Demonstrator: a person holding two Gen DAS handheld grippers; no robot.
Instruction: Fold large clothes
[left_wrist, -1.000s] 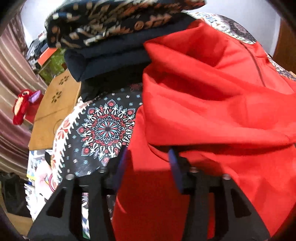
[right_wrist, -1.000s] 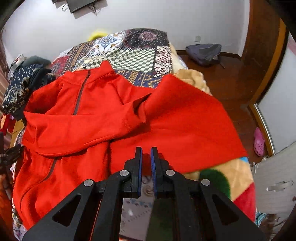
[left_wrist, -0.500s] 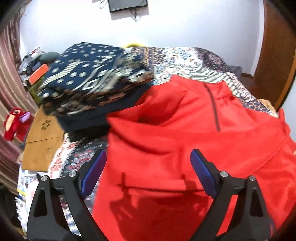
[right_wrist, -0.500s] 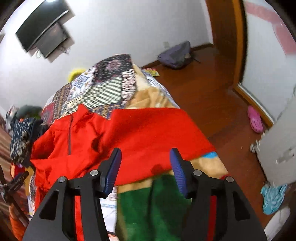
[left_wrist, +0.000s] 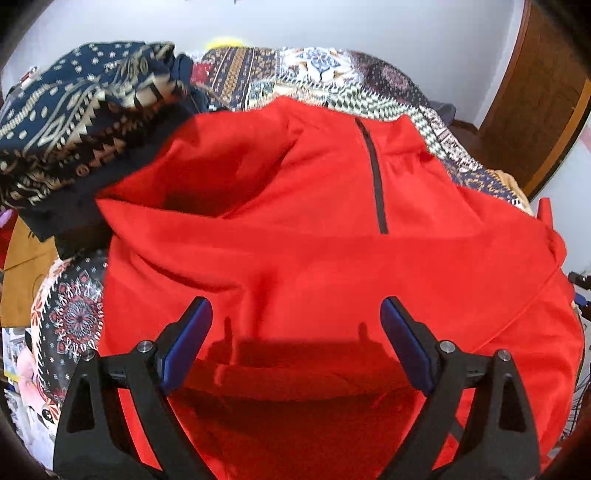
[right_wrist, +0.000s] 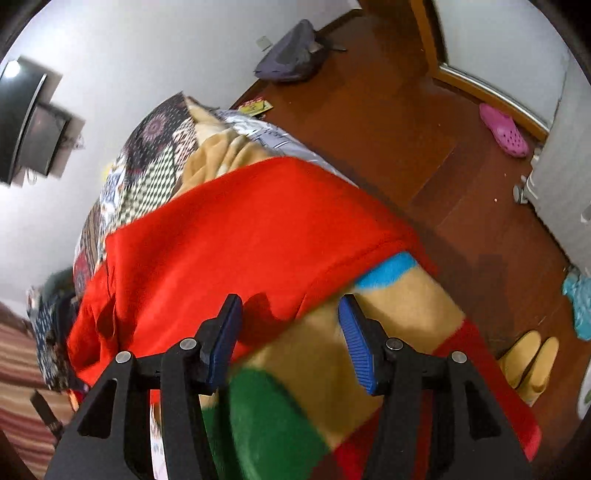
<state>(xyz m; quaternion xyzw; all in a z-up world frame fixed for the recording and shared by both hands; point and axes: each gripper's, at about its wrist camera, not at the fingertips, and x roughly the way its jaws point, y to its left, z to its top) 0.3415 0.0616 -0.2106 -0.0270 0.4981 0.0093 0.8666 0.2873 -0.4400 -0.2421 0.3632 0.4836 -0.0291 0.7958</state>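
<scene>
Red and big, the jacket (left_wrist: 332, 258) lies on the bed (right_wrist: 399, 306), partly folded (a sleeve looks laid across the front). I think more folds are left. The left view shows its zipper (left_wrist: 375, 177) and a dark clothes pile (left_wrist: 74, 122) beside the jacket. The right view shows the jacket's edge. The left gripper (left_wrist: 295, 343) and right gripper (right_wrist: 290, 339) have fingers wide apart, holding nothing.

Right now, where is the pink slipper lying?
In the right wrist view the pink slipper lies on the wooden floor at upper right, beside the door frame, far from the bed.
</scene>
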